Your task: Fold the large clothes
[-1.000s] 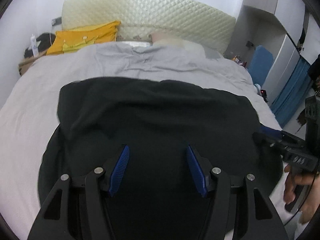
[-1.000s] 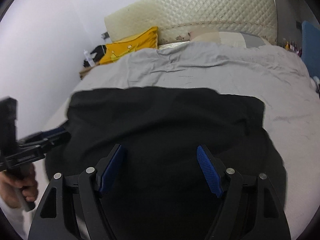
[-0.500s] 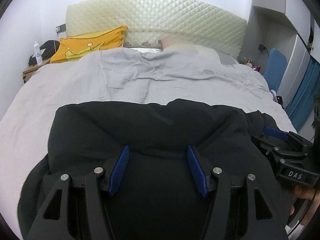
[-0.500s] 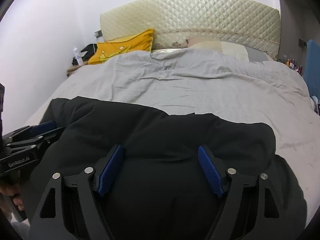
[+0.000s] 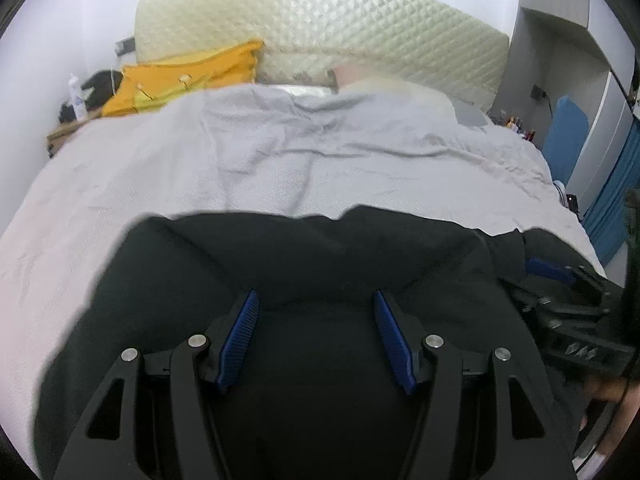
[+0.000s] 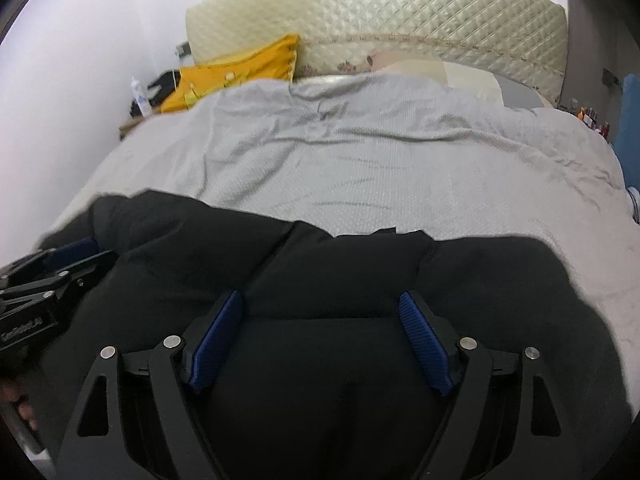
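A large black garment [image 5: 280,256] lies spread on the near part of the grey bed sheet [image 5: 240,168]. My left gripper [image 5: 315,296] hangs over its middle, blue pads well apart, with a raised fold ridge crossing just past the tips. My right gripper [image 6: 320,295] stands the same way over the garment [image 6: 360,264], jaws wider. Each wrist view shows the other tool: the right gripper [image 5: 560,308] at the garment's right edge, the left gripper [image 6: 52,272] at its left edge. Neither pair of pads presses on cloth.
A yellow pillow [image 5: 180,80] and a pale pillow [image 5: 392,84] lean on the quilted headboard [image 5: 340,28]. A bedside table with a bottle [image 5: 76,96] stands at the left. A blue chair [image 5: 568,132] and a blue curtain [image 5: 612,200] flank the bed's right side. Bare sheet [image 6: 360,168] stretches beyond the garment.
Both grippers have drawn back toward the near edge of the bed and dipped. The garment's far edge sits lower in both views, more sheet shows, and a ridge has formed at the fingertips.
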The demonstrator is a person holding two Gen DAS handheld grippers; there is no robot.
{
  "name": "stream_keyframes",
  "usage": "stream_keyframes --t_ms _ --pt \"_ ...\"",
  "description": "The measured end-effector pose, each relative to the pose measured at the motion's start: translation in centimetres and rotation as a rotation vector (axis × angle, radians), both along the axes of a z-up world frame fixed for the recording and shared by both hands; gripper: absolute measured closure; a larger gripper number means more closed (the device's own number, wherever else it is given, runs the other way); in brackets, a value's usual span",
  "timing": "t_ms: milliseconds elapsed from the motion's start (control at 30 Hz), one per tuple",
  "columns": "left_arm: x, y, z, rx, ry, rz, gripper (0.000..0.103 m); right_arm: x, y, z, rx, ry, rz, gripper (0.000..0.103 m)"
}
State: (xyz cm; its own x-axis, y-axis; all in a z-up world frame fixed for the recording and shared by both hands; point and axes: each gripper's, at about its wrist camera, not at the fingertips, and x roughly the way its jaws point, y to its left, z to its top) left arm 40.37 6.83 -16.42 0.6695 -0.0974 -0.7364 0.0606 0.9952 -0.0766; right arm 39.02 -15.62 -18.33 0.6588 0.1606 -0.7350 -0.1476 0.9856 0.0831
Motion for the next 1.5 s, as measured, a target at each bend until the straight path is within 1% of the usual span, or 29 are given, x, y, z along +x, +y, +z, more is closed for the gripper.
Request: stream_keyframes --t_ms 67,167,267,367,467,600,700,900,1200,1400,1500 --pt "-1.3 1.0 0.9 0.04 -0.044 0.009 0.042 -1.3 -1.0 1.2 0.009 -0.035 -0.017 0.023" --pt "-2.6 2.9 1.8 0.068 -0.071 0.037 0.042 -2.8 -2.5 2.3 -0.018 -0.067 -0.033 0.023" --pt "-3.0 4.7 1.2 0.078 -0.048 0.067 0.042 -3.7 -4.2 2.7 -0.04 -0.07 -0.053 0.021" --pt "-3.2 5.6 -0.2 0.078 -0.02 0.06 0.042 -4.6 -6.0 1.7 -0.05 -0.058 -0.069 0.02" --pt "-3.7 5.4 -1.1 0.091 -0.033 0.051 0.042 -4.8 -6.8 0.7 -0.043 -0.057 -0.068 0.019" --pt "-3.8 4.7 -2.0 0.113 -0.051 0.049 0.042 -4.8 -6.2 -0.3 -0.072 -0.081 -0.066 0.016" --pt "-3.6 4.8 -2.8 0.092 -0.05 0.05 0.042 -4.8 -5.7 -1.4 -0.09 -0.101 -0.069 0.013" --pt "-3.2 4.3 -3.5 0.079 -0.061 0.054 0.042 -4.2 -6.5 -2.7 -0.035 -0.11 -0.08 0.007" --pt "-3.2 4.5 -3.8 0.073 -0.059 0.055 0.042 -4.3 -6.9 -3.1 -0.001 -0.092 -0.077 0.006" --pt "-3.4 4.6 -3.8 0.061 -0.06 0.055 0.042 -4.5 -7.1 -3.0 0.006 -0.074 -0.076 0.006" --pt "-3.6 4.5 -3.2 0.074 -0.051 0.067 0.042 -4.7 -7.1 -2.4 0.007 -0.061 -0.082 0.006"
